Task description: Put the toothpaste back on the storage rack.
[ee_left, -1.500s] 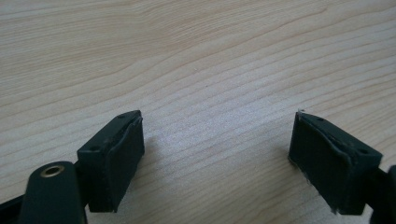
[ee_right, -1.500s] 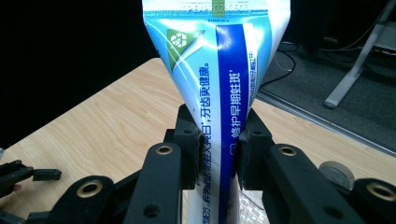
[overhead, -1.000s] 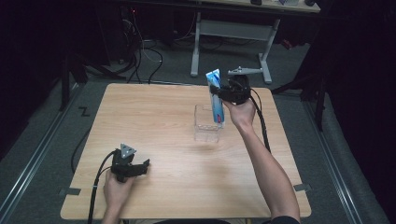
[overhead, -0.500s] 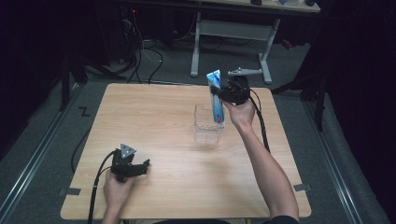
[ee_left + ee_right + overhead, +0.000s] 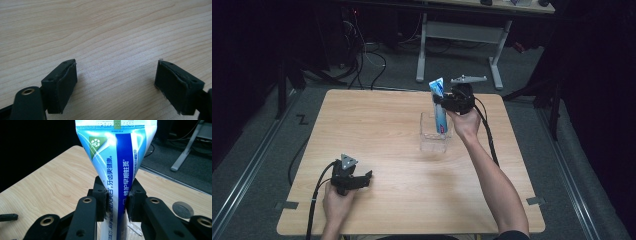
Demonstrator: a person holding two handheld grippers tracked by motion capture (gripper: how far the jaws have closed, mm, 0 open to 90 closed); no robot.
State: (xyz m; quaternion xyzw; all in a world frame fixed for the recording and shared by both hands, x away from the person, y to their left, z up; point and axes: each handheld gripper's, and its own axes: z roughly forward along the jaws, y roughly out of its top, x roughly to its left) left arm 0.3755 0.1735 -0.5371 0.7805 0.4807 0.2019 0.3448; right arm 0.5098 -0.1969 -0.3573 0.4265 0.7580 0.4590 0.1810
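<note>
Where "牙齿更健康" runs: clamped toothpaste tube (image 5: 117, 162).

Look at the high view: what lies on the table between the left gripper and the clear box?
Nothing: only bare table between the left gripper and the clear box.

Count from my station, high view: one table (image 5: 377, 125), wooden top. On it I count one clear box (image 5: 433, 141) and one tube (image 5: 439, 107), blue and white, standing in the box. Two grippers: left gripper (image 5: 357, 181) and right gripper (image 5: 447, 102), one per hand, so two hands and two forearms. Each gripper carries two black jaws, four in all, and one cable, two in all. Behind the table I count one white desk frame (image 5: 462, 32).
</note>
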